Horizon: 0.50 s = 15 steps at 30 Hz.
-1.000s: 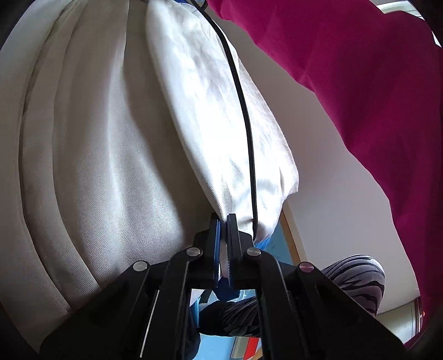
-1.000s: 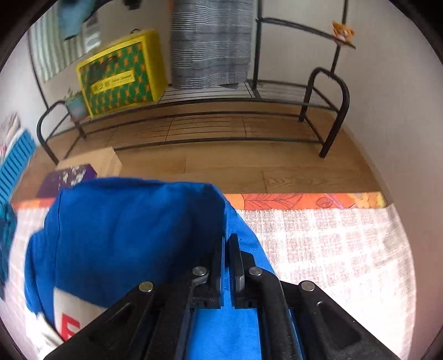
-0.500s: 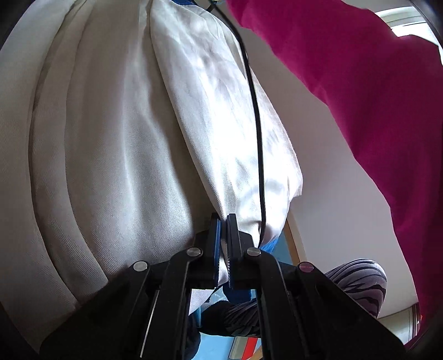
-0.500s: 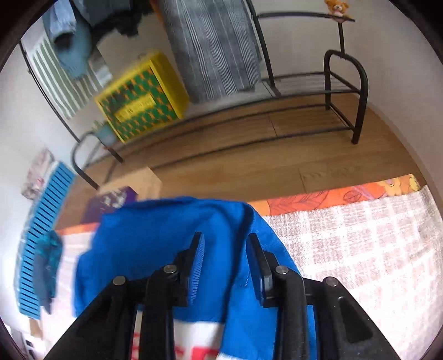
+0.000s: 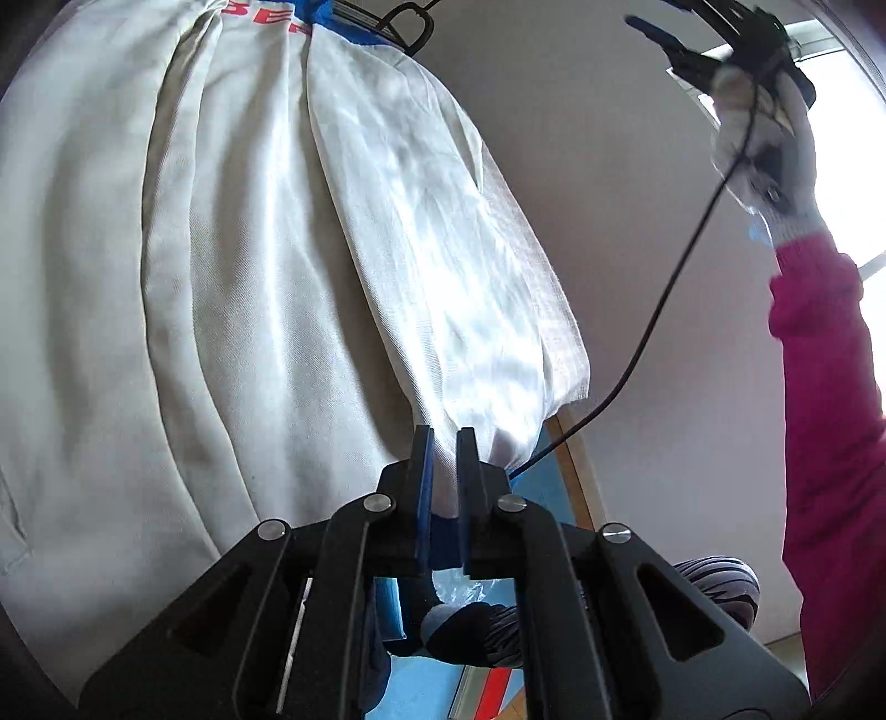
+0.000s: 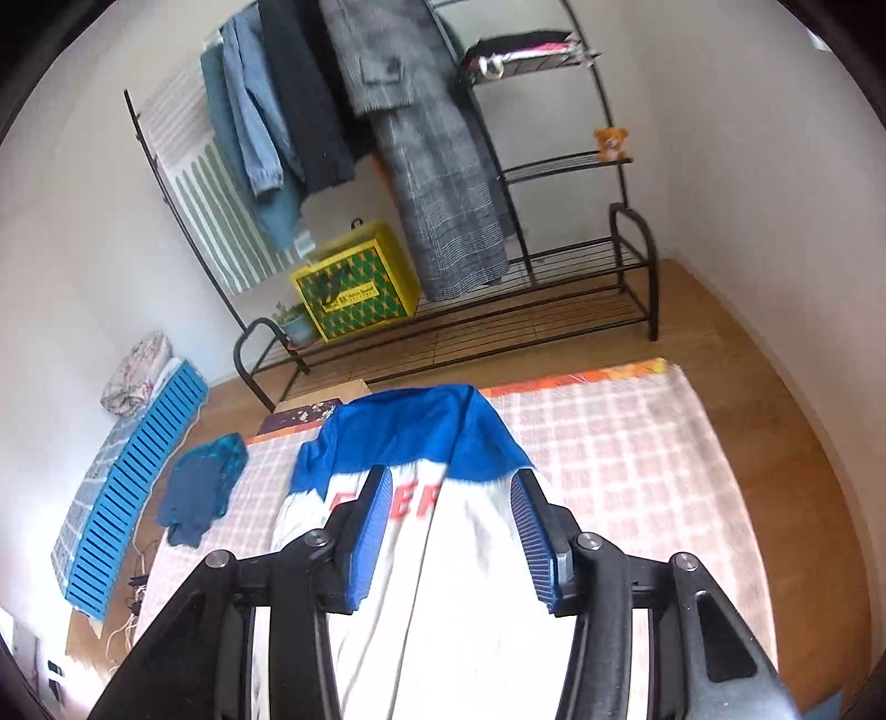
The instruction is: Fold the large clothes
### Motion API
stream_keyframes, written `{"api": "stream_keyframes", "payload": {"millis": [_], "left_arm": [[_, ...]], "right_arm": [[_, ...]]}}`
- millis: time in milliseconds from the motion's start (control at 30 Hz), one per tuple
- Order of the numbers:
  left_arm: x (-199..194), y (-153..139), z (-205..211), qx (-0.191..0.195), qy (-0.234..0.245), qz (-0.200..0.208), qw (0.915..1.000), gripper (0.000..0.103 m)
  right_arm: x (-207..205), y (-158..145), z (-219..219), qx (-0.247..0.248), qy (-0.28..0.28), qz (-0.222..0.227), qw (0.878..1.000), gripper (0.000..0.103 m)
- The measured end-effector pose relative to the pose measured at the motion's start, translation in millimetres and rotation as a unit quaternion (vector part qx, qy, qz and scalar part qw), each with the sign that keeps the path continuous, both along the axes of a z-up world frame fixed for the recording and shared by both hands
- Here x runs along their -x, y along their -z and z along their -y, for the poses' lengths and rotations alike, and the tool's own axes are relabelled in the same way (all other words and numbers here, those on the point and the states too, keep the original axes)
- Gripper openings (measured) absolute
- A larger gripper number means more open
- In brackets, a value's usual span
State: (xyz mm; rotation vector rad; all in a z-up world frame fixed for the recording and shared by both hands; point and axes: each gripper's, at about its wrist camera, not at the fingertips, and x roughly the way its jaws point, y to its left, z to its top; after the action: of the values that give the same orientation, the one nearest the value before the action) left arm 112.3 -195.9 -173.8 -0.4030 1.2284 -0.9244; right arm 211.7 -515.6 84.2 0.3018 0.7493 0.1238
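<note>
A large white garment with a blue top and red letters (image 6: pixel 437 526) hangs down, its blue end resting on the checked blanket (image 6: pixel 620 443). In the left wrist view the white cloth (image 5: pixel 249 277) fills the left side. My left gripper (image 5: pixel 442 437) is shut on the garment's lower white edge. My right gripper (image 6: pixel 451 476) is open wide and empty above the garment, jaws on either side of the red letters. It also shows high up in the left wrist view (image 5: pixel 714 33), held by a gloved hand.
A black clothes rack (image 6: pixel 526 288) with hung coats and a yellow box (image 6: pixel 354 282) stands at the far wall. A dark blue garment (image 6: pixel 199 487) lies left on the blanket, beside a blue slatted crate (image 6: pixel 133 476). The person's magenta sleeve (image 5: pixel 825 443) is at right.
My right gripper has opened, let go of the blue end and risen high above it. The blue end now lies on the blanket. My left gripper stays shut on the white edge.
</note>
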Motion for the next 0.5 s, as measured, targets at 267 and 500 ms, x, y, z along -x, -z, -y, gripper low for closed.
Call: {"api": "stream_keyframes", "payload": {"millis": [267,500], "left_arm": [[21,6,0,-0.018,0.006,-0.008,0.9998,0.036],[24,17,20,-0.037,0.007,-0.035,0.9987,0.036]], "right_arm": [[192,68,3,-0.010,0.016,-0.051,0.999,0.057],[219,193,1,-0.053,-0.006,-0.187,0.981,0.057]]}}
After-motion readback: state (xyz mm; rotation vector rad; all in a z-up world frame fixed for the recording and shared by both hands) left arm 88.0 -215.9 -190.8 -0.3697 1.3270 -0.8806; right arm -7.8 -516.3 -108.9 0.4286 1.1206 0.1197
